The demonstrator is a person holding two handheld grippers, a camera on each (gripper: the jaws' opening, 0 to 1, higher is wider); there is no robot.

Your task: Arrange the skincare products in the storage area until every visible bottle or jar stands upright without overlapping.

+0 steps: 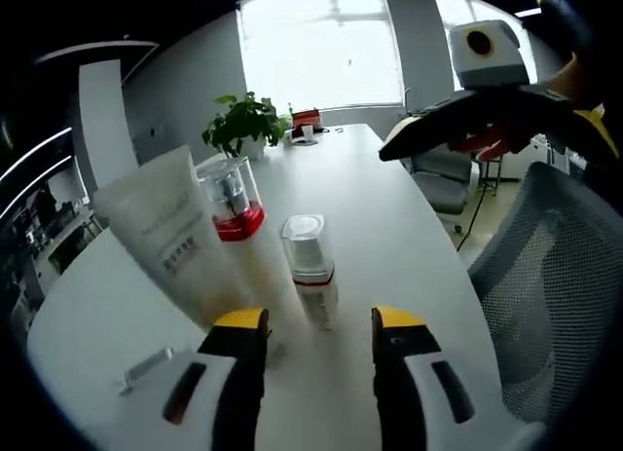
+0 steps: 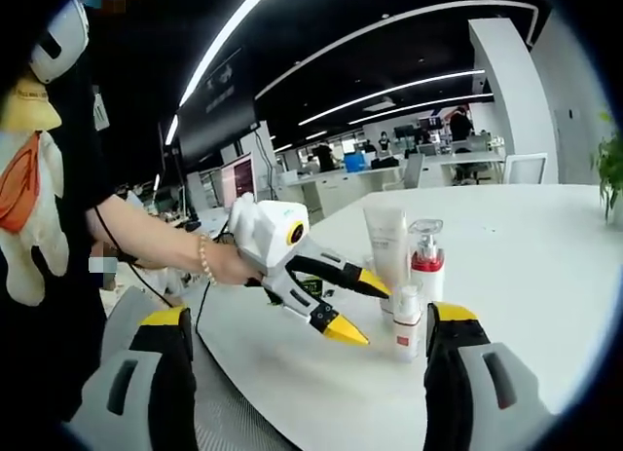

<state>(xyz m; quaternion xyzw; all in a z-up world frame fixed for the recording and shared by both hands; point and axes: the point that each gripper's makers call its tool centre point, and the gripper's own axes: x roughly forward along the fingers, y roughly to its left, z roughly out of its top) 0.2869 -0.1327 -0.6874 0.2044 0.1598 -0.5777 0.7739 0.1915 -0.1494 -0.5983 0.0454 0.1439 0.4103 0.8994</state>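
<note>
While three products stand upright together on the white table (image 1: 419, 237), your left gripper (image 1: 318, 319) hangs wide and empty just before the small bottle (image 1: 310, 266), with the pump bottle (image 1: 232, 203) and tube (image 1: 165, 232) close behind. Your right gripper (image 2: 305, 318) is wide and empty too. Judged light and tippy, the small bottle wants a low grip on its body.

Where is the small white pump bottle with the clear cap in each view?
Left gripper view: small white pump bottle with clear cap stands at centre, just above the gap between the left gripper's jaws.
Right gripper view: it stands lower right, beside the right jaw.
Shared landmark: tall white tube.
</note>
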